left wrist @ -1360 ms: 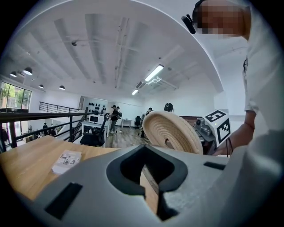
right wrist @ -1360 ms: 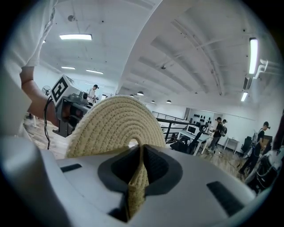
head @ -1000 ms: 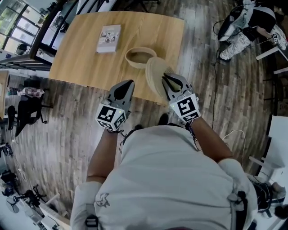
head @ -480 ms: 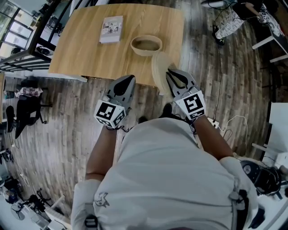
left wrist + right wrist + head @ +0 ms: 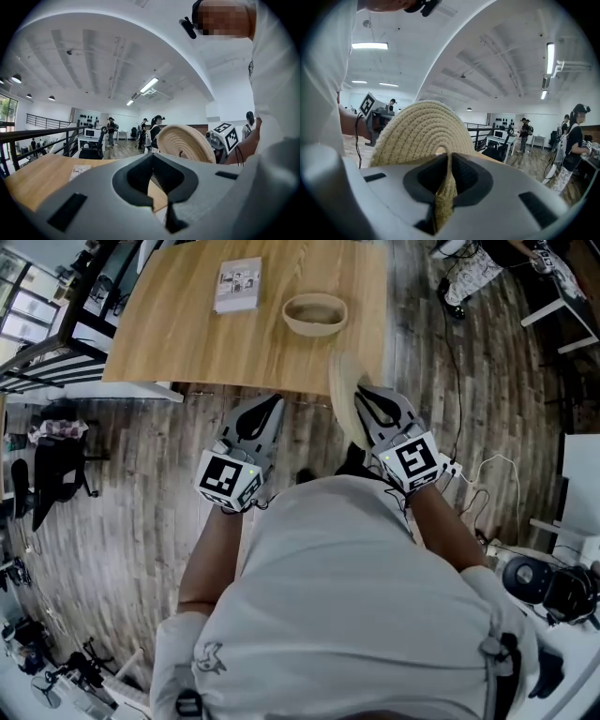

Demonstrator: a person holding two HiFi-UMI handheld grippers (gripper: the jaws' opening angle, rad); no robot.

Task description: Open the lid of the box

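Lid (image 5: pixel 343 390): a round disc of coiled, woven rope. It is off the box, held on edge beyond the near edge of the table (image 5: pixel 187 343) and over the floor. It is probably light and somewhat pliant, with a rough weave that grips well. A pinch across the thin rim should therefore be enough, but a loose hold would let the disc swing.

- Far left: a dark chair (image 5: pixel 56 470) stands on the plank floor, well apart from the work.
- Table: a booklet (image 5: pixel 238 285) lies flat to the left of the box.
- Left gripper (image 5: pixel 274 405): the jaws are together with nothing between them, and it hangs short of the table edge.
- Box (image 5: pixel 315 328): a shallow woven bowl, open at the top and apart from the lid.
- Right gripper (image 5: pixel 364 399): the jaws are clamped on the lid's rim, and the weave runs straight through the gap.
- Further right: cables (image 5: pixel 469 493) trail across the floor.

Nothing lies between the lid and the bare tabletop beside the box. Only the booklet limits a set-down on the left.
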